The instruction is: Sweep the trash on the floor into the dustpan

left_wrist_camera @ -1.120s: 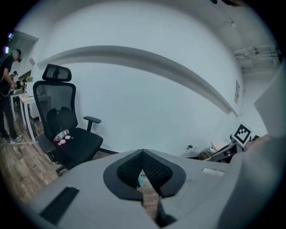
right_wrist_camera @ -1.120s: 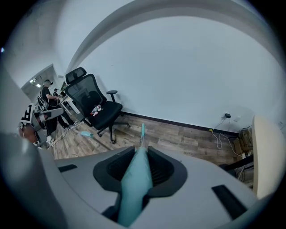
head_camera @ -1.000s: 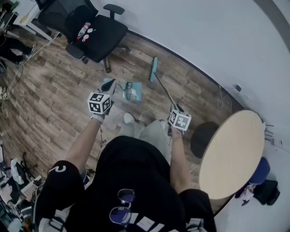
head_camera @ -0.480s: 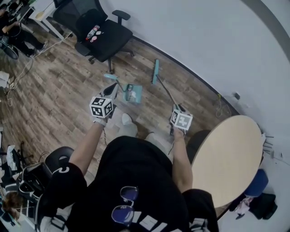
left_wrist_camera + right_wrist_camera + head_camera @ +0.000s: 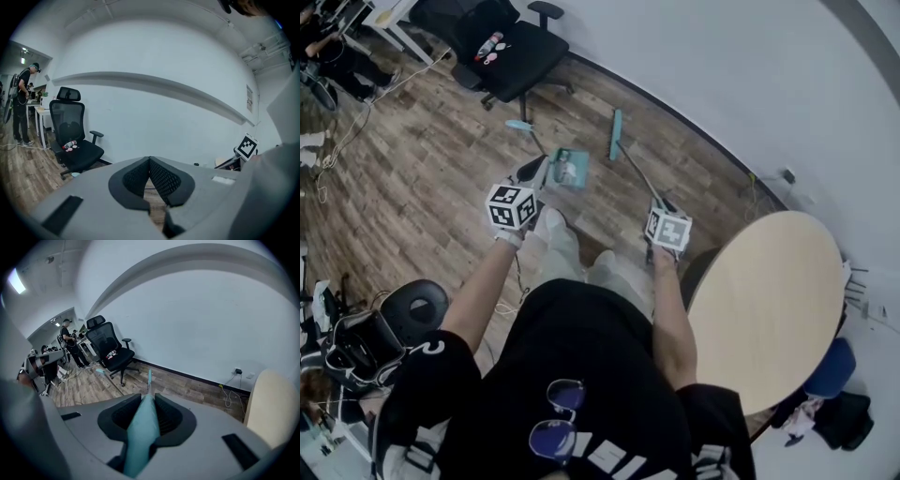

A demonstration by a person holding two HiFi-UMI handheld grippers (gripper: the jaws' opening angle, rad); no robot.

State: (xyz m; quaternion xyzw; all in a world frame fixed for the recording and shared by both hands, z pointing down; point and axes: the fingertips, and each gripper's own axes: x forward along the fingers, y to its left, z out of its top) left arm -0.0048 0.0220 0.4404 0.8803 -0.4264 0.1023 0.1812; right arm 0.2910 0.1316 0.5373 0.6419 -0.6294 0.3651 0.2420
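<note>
A teal dustpan (image 5: 569, 167) lies on the wood floor with a light scrap inside. Its thin handle rises to a teal grip (image 5: 518, 125). My left gripper (image 5: 534, 171) hovers just left of the pan. Its jaws (image 5: 150, 161) meet at the tips with nothing seen between them, and the handle stands apart from them. My right gripper (image 5: 660, 206) is shut on the teal broom handle (image 5: 140, 427). The broom head (image 5: 616, 134) rests on the floor beyond the pan, near the wall (image 5: 149, 377). I cannot make out any loose trash on the floor.
A black office chair (image 5: 511, 52) with a bottle on its seat stands beyond the dustpan. A round wooden table (image 5: 769, 309) is close on my right. A black stool (image 5: 417, 307) and cables lie at my left. A person (image 5: 21, 108) stands far left by desks.
The dustpan's teal grip was right beside my left gripper and now shows well beyond it. The broom and my right gripper have hardly moved. The person has stepped slightly.
</note>
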